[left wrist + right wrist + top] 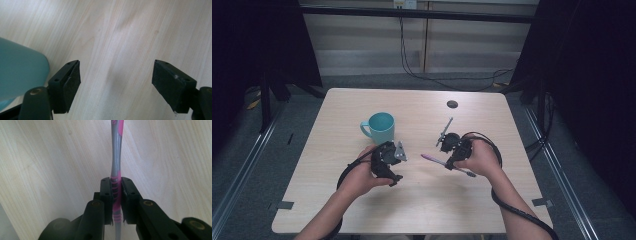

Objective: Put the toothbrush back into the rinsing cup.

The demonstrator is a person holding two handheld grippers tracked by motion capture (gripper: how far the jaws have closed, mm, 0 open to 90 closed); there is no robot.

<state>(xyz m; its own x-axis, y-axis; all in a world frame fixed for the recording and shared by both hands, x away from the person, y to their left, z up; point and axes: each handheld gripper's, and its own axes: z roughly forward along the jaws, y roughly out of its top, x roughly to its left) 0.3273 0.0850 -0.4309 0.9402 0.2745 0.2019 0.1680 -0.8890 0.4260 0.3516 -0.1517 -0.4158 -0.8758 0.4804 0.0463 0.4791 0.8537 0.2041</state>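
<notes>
- Holding toothbrush (116, 165) clamped in R gripper (116, 195): jaws clenched on pink-ribbed grip section, pads flat against both sides; grey-pink shaft running straight out ahead of jaws, short tail behind them.
- Seen from high view: toothbrush (447, 164) lying roughly level over table (422, 200), sticking out both sides of R gripper (451, 161).
- L gripper (116, 75): jaws released, wide apart, nothing between pads, bare wood ahead. No earlier frame for comparison.
- Teal mug (20, 70) just outside L-hand jaw in left gripper view, apart from it; in high view mug (379, 127) upright, just beyond L gripper (399, 152).
- Second slim grey tool (444, 131) on table just beyond R gripper; type unclear.
- Risk 1, judged: thin rounded handle pivoting betw. pads if long end bumps mug rim; cause = narrow grip, long lever ahead of jaws.
- Risk 2: mug tipping or sliding if brush end strikes wall instead of clearing rim; L jaws not yet on mug, so nothing steadying it.
- Risk 3: open L jaw clipping mug side on approach; cause = mug already v. near outer face of that jaw.
- Risk 4: R gripper or trailing cable sweeping grey tool off spot during lift.
</notes>
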